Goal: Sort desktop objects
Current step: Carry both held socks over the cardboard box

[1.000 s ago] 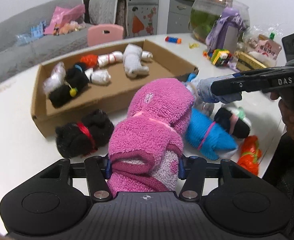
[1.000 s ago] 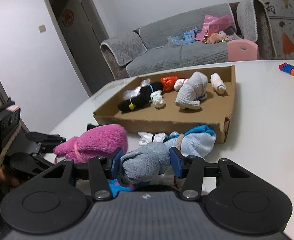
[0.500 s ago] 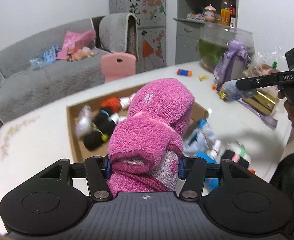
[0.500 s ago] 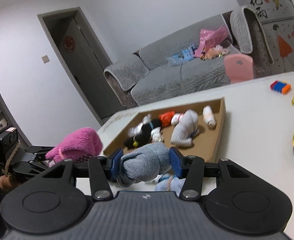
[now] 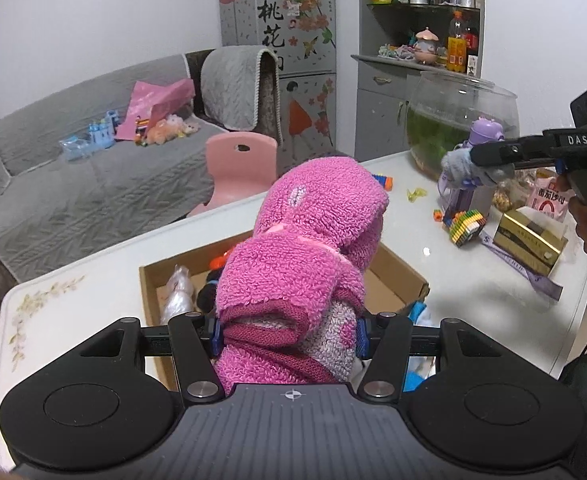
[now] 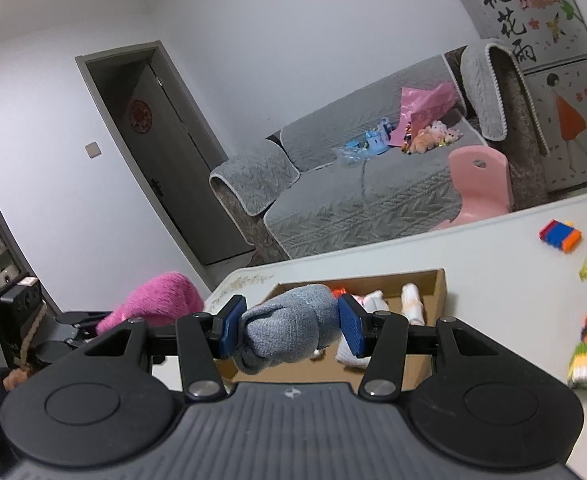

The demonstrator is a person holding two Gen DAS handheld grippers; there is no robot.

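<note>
Left tool (image 5: 289, 334): blue pads pressed against both sides of a pink fleece sock bundle (image 5: 305, 264), which is held in the air above the cardboard box (image 5: 397, 276). Right tool (image 6: 289, 326): blue pads clamped on a grey sock bundle (image 6: 289, 326), likewise held clear of the bench (image 5: 93, 300). Cardboard box: open-topped, resting on the white bench, containing several rolled sock bundles in white, black and orange, partly hidden behind the held items. Bench, far side of the left view: glass fish bowl (image 5: 453, 120) with green water, purple bottle (image 5: 481, 132) in front of it, multicoloured block stack (image 5: 467, 226), gold box (image 5: 529, 240). Small blue-and-orange block (image 6: 559, 236) lies apart on the bench.
</note>
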